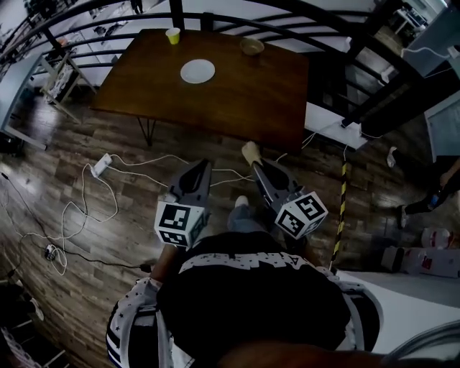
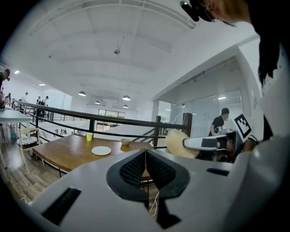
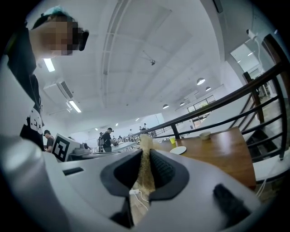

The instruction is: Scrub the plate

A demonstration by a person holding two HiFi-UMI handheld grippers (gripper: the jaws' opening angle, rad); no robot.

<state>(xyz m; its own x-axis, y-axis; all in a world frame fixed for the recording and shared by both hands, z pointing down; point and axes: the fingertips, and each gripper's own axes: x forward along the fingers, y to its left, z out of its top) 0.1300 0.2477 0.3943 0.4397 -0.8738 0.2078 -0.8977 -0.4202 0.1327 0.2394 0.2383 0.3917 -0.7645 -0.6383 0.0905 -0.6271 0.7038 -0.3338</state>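
Observation:
A white plate (image 1: 198, 71) lies on the brown table (image 1: 244, 93) ahead of me, well beyond both grippers; it also shows small in the left gripper view (image 2: 101, 151) and the right gripper view (image 3: 178, 150). My right gripper (image 1: 255, 164) (image 3: 146, 156) is shut on a tan scrubbing sponge (image 1: 250, 152) (image 3: 145, 170), which sticks out past its tips. From the left gripper view the sponge (image 2: 177, 144) shows at the right. My left gripper (image 1: 200, 168) (image 2: 145, 154) is shut with nothing between its jaws. Both are held over the floor, short of the table.
A yellow cup (image 1: 172, 35) and a small bowl (image 1: 251, 47) stand at the table's far edge by a black railing (image 1: 215, 16). Cables and a power strip (image 1: 100, 167) lie on the wood floor at the left. Striped tape (image 1: 341, 208) runs at the right. People stand in the distance.

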